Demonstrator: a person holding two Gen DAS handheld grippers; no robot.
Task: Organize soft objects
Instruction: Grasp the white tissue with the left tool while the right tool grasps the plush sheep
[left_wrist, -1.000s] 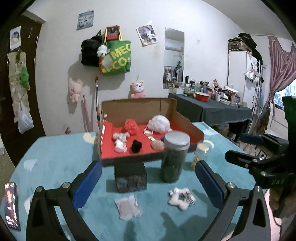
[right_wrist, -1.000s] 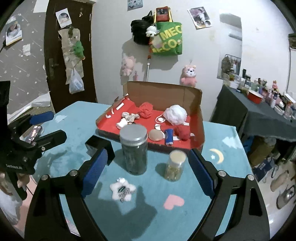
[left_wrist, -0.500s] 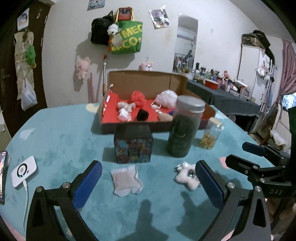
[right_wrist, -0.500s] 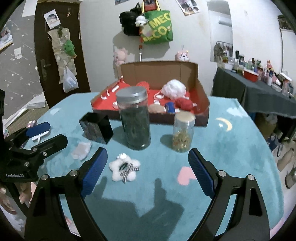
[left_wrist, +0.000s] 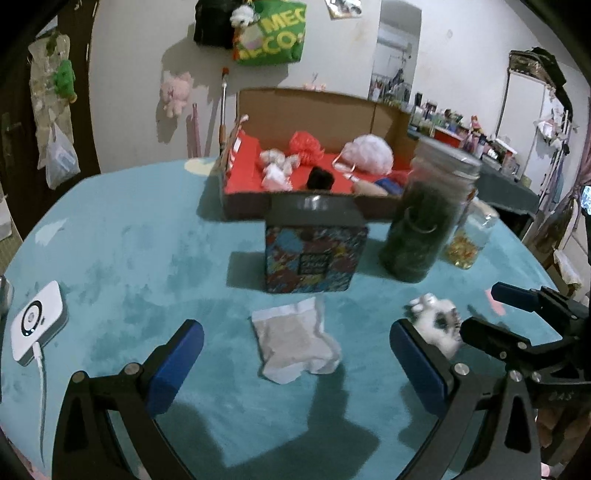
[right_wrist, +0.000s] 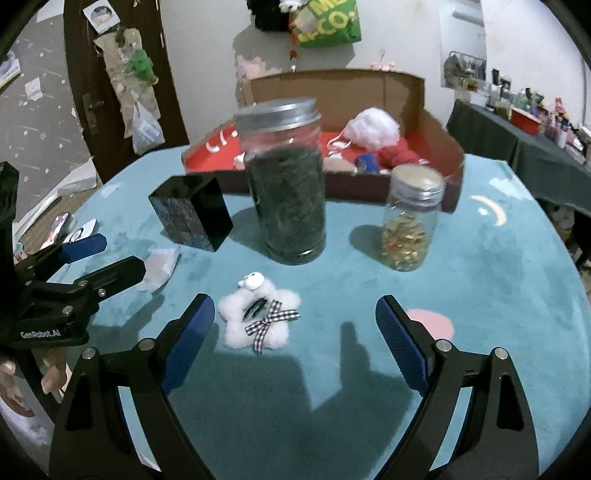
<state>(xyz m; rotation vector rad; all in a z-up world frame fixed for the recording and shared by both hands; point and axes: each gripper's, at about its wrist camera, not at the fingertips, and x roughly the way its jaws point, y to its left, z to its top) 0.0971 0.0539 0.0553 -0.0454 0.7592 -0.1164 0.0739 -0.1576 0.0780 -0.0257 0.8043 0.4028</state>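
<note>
A flat white pouch (left_wrist: 295, 339) lies on the teal table between the open fingers of my left gripper (left_wrist: 295, 354); it also shows in the right wrist view (right_wrist: 159, 267). A fluffy white star clip with a checked bow (right_wrist: 258, 321) lies just ahead of my open, empty right gripper (right_wrist: 295, 328), nearer its left finger; in the left wrist view the clip (left_wrist: 436, 321) sits by my left gripper's right finger. A cardboard box with a red floor (left_wrist: 247, 170) (right_wrist: 439, 147) holds several soft items.
A patterned square box (left_wrist: 314, 251) (right_wrist: 192, 214), a tall jar of dark green stuff (right_wrist: 284, 184) (left_wrist: 424, 221) and a small jar of gold bits (right_wrist: 410, 221) stand before the cardboard box. A white device with a cable (left_wrist: 37, 321) lies at left.
Both grippers have come lower and closer to the table. The pouch now sits between my left fingers and the star clip lies just ahead of my right fingers.
</note>
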